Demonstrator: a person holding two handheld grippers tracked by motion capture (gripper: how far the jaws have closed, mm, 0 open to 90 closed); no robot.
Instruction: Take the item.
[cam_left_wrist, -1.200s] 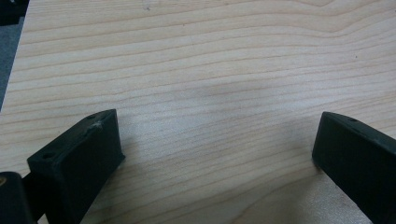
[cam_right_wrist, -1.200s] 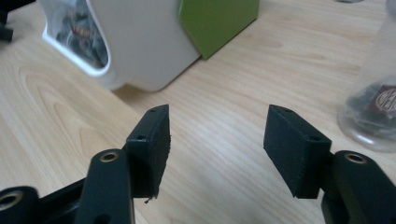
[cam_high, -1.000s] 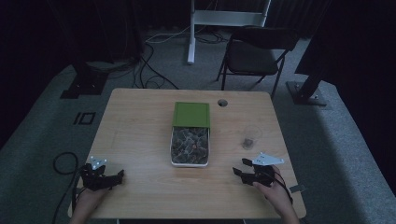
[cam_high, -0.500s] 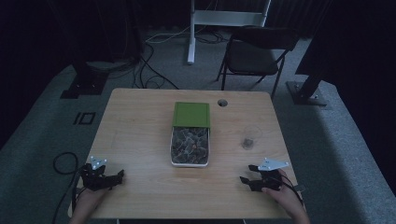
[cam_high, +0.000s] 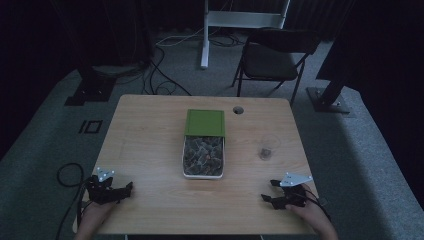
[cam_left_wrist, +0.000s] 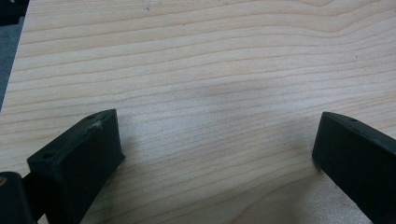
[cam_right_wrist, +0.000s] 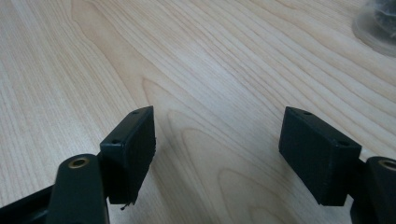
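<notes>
Wooden table (cam_high: 150, 150) with box (cam_high: 204, 145), glass (cam_high: 265, 150)

Both grippers are black with blocky fingers (cam_right_wrist: 130, 154), screw holes and grey three-cornered top plates (cam_high: 296, 179).

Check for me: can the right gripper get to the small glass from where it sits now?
Probably yes. The right gripper rests open at the table's near edge, and the glass stands farther in with bare wood between them; the open box sits off to the side.

on the wooden table (cam_high: 150, 145) there are two grippers, a left gripper (cam_high: 131, 187) and a right gripper (cam_high: 267, 191), one white tray (cam_high: 202, 175) with one green lid (cam_high: 205, 122), and one small glass (cam_high: 265, 150).
</notes>
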